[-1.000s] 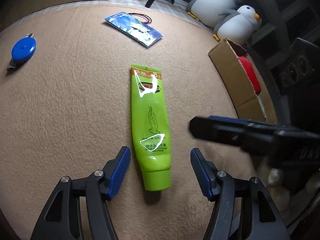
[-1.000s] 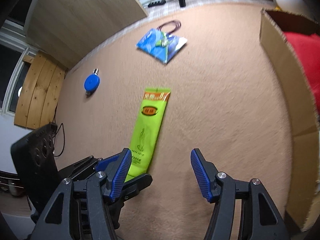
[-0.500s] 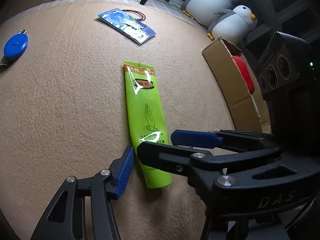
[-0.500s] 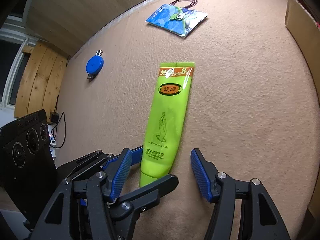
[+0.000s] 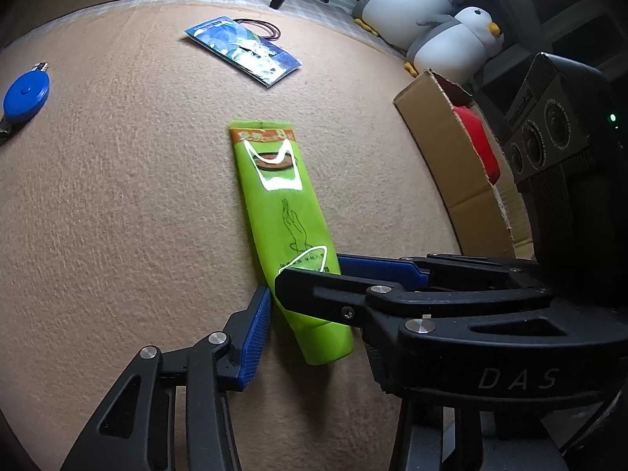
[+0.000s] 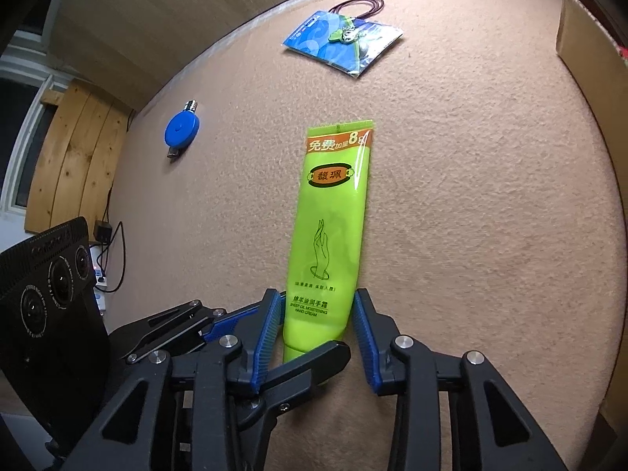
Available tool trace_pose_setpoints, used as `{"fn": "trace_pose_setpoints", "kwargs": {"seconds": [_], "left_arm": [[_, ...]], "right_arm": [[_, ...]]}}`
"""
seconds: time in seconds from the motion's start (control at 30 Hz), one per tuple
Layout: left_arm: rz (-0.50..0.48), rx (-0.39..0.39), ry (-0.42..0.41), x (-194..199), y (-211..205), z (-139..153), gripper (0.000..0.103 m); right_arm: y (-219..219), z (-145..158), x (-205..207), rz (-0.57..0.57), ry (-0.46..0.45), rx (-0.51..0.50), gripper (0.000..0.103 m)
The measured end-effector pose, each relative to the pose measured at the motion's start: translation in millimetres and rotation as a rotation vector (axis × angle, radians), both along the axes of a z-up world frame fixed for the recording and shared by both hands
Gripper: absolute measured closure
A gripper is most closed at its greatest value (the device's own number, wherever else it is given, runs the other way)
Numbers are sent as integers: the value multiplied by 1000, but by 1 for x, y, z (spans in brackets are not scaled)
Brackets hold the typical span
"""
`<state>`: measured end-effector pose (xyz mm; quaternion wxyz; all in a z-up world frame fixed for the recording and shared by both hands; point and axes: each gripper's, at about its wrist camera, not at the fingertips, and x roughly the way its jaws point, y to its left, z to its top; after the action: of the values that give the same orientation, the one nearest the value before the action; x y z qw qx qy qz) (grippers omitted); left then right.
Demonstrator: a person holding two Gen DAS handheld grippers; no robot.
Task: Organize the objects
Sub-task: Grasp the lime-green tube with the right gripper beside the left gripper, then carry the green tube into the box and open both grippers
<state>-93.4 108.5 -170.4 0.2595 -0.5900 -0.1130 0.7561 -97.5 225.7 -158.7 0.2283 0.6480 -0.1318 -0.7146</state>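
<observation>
Left wrist view
Green tube (image 5: 282,212): lying flat on the tan carpet (image 5: 117,216), cap end toward the camera, and the cap end is partly covered.
Left gripper (image 5: 310,314): only one blue pad (image 5: 255,337) shows, right at the tube's edge. The other finger is lost behind the right gripper (image 5: 310,271), so I cannot tell whether it pinches. Its jaws have just been closing with the tube between them.
Right gripper: reaching in from the right and lying across the lower tube, blocking much of the corner.
Cardboard box (image 5: 443,149): on the right with something red (image 5: 479,141) inside, mostly hidden by the flap.
Far items: blue round tape measure (image 5: 25,96) at the left edge, blue packet (image 5: 245,51) up top, and two plush penguins (image 5: 451,43) in dim light.

Right wrist view
Right gripper jaws: both blue pads hug the tube's sides just above the cap. They have just been closing. A real squeeze or a hair of gap is too close to call.
Tube cap: buried under a black finger of the left gripper.
Box: cut off at the right edge.
</observation>
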Motion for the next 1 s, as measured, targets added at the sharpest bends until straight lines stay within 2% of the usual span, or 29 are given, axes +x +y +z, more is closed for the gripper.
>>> {"fn": "trace_pose_setpoints", "kwargs": {"seconds": [0.23, 0.57, 1.0], "left_arm": [[-8, 0, 17, 1, 9, 6, 59], [-42, 13, 70, 1, 36, 35, 59], [-163, 55, 150, -11, 133, 77, 59]], "right_arm": [[6, 5, -1, -5, 19, 3, 75], [33, 29, -1, -39, 75, -6, 76], [117, 77, -7, -153, 172, 31, 76]]}}
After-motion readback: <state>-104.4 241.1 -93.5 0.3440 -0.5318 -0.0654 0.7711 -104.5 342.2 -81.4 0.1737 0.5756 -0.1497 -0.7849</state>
